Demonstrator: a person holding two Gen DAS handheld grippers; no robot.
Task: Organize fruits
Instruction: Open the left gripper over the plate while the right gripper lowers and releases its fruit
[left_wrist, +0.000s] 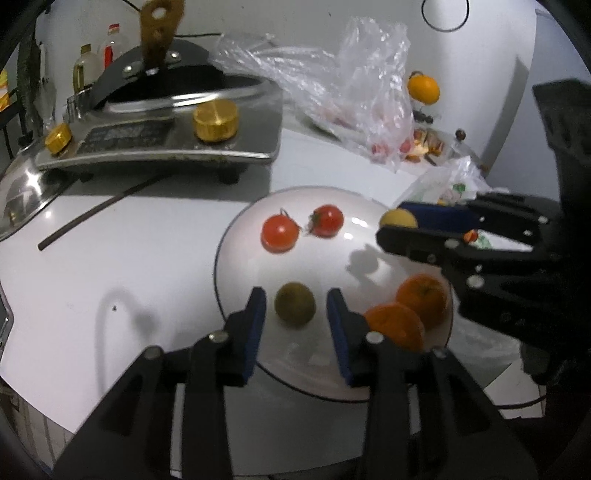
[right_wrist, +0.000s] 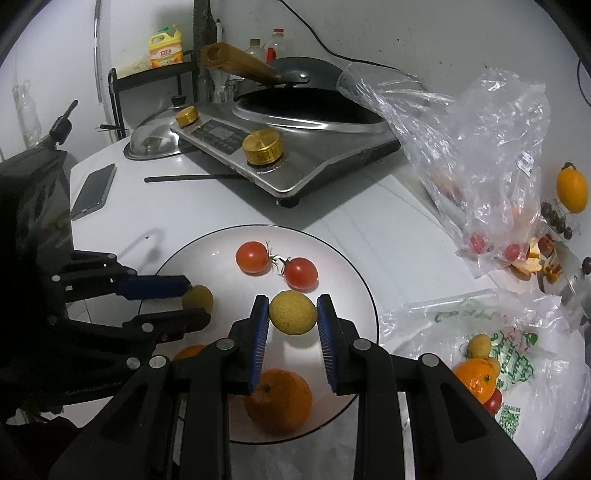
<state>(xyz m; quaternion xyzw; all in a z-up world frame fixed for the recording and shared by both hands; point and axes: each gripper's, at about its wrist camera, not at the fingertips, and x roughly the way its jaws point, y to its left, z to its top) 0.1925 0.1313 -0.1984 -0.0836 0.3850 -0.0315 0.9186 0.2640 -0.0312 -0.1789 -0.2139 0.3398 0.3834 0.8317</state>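
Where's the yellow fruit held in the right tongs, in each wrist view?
Left wrist: yellow fruit right of centre, at the plate's far right rim, between the right tongs' tips.
Right wrist: low centre, pinched between blue pads.
Shared landmark: two cherry tomatoes.

Two Chinese characters, 立白, are printed in red on the label of the yellow detergent bottle (right_wrist: 166, 47) on the rack. A QR code is carried by the green-printed plastic bag (right_wrist: 511, 373) on the counter (right_wrist: 369, 218); its green lettering cannot be read. The cooker's control panel (right_wrist: 218, 137) print is too small to be made out.
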